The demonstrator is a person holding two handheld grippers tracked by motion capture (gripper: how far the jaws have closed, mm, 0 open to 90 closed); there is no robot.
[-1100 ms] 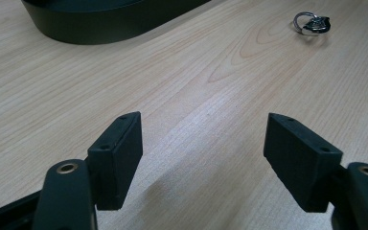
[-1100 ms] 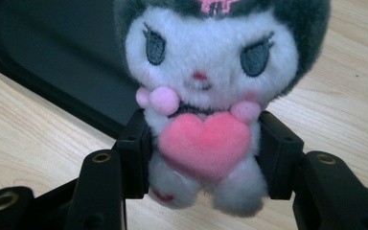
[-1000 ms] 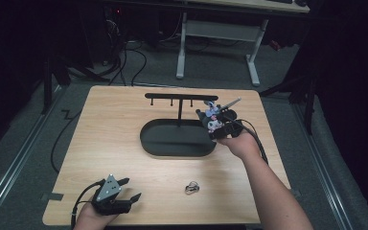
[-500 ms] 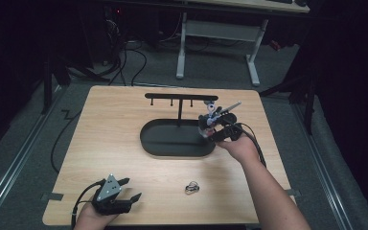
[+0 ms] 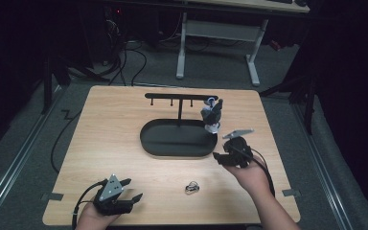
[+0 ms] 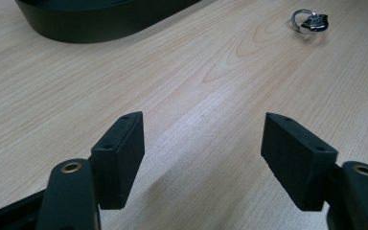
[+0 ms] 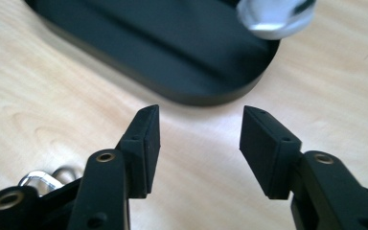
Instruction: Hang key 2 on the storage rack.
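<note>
A black stand point(image 5: 177, 139) with an oval base and a hooked crossbar sits mid-table. A dark, blue and white trinket point(image 5: 211, 115) hangs at the bar's right end, and appears as a blurred silver shape point(image 7: 273, 17) in the right gripper view. My right gripper point(image 5: 223, 155) is just right of the base's near end, apart from the trinket. Its jaws point(image 7: 199, 129) have just been closing, but stand open with nothing between them. At the near left edge my left gripper point(image 5: 133, 189) rests open and empty point(image 6: 203, 143). A small metal key ring point(image 5: 191, 187) lies between the two grippers.
The key ring point(image 6: 310, 20) lies ahead and to the right of the left jaws, with the stand's base point(image 6: 100, 19) beyond. It also lies beside the right gripper's left jaw point(image 7: 40, 179). Cables trail off the table's near edge. A white desk frame point(image 5: 218, 28) stands behind the table.
The right gripper, which was at the trinket by the bar's right end, has let go of it and drawn back toward the near side. The trinket stays hanging. The left gripper has not moved.
</note>
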